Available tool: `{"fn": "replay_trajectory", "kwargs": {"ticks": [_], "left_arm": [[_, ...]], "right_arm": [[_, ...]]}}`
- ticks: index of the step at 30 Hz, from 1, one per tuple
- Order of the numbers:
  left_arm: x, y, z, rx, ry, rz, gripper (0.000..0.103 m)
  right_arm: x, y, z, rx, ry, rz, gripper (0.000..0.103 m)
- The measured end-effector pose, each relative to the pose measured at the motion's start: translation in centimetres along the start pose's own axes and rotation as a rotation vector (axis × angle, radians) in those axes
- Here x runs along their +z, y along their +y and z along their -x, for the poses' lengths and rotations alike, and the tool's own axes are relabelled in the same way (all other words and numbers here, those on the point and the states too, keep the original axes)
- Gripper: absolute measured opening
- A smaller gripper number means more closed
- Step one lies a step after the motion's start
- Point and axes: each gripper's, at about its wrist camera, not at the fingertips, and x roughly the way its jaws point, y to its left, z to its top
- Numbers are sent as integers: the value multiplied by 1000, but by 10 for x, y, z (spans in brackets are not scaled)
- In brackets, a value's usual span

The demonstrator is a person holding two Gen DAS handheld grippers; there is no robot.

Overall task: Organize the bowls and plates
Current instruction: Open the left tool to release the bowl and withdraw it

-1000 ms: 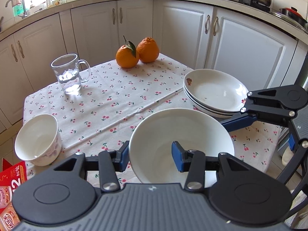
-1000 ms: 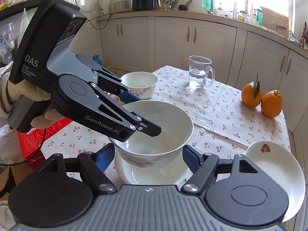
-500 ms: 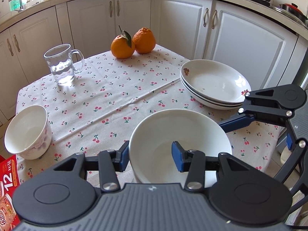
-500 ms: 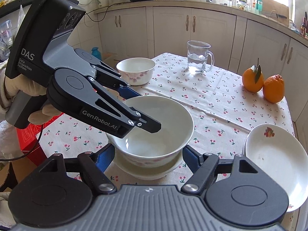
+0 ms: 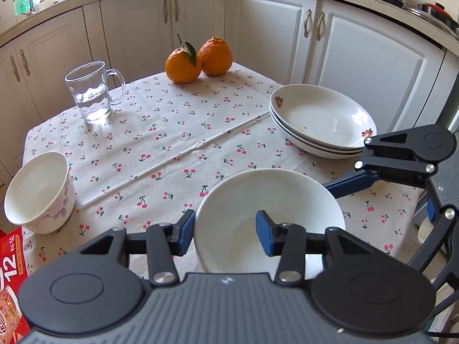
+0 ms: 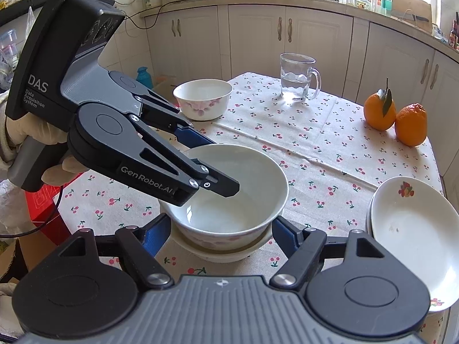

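A white bowl (image 5: 258, 195) (image 6: 246, 177) hangs in my left gripper (image 5: 225, 229) (image 6: 213, 163), which is shut on its near wall, one pad inside and one outside. It sits nested in a second, pink-flowered bowl (image 6: 223, 253), mostly hidden beneath it. My right gripper (image 6: 222, 232) is shut on that lower bowl, pads on either side; one blue finger (image 5: 347, 185) shows in the left wrist view. A third flowered bowl (image 5: 37, 192) (image 6: 202, 100) stands by the table edge. Stacked shallow plates (image 5: 321, 117) (image 6: 413, 229) lie to the right.
A glass mug of water (image 5: 90, 94) (image 6: 297, 77) and two oranges (image 5: 198, 60) (image 6: 396, 114) stand at the far side of the cherry-print tablecloth (image 5: 172, 149). A red carton (image 5: 10, 272) sits off the near left edge. White cabinets surround the table.
The upper bowl has sunk deeper into the lower one, so less of the lower bowl's inside shows. Both grips are unchanged, and the table has shifted slightly in both views.
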Motion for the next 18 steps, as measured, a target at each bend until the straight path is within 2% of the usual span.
{"fn": "replay_trajectory", "kwargs": {"ticks": [6, 8, 9, 11, 13, 15, 18], "left_arm": [[-1, 0, 1, 1, -7, 0, 45], [-1, 0, 2, -1, -11, 0, 46], [0, 0, 3, 0, -15, 1, 47], [0, 0, 5, 5, -22, 2, 49], [0, 0, 9, 24, -32, 2, 64], [-1, 0, 14, 46, -49, 1, 72], [-3, 3, 22, 64, -66, 10, 74]], "right_arm": [[-1, 1, 0, -2, -3, 7, 82], [-1, 2, 1, -13, -8, 11, 86], [0, 2, 2, -18, -20, 13, 92], [1, 3, 9, -1, -50, 13, 94], [3, 4, 14, 15, -74, 10, 96], [4, 6, 17, 22, -89, 14, 98], [5, 10, 15, 41, -86, 23, 98]]}}
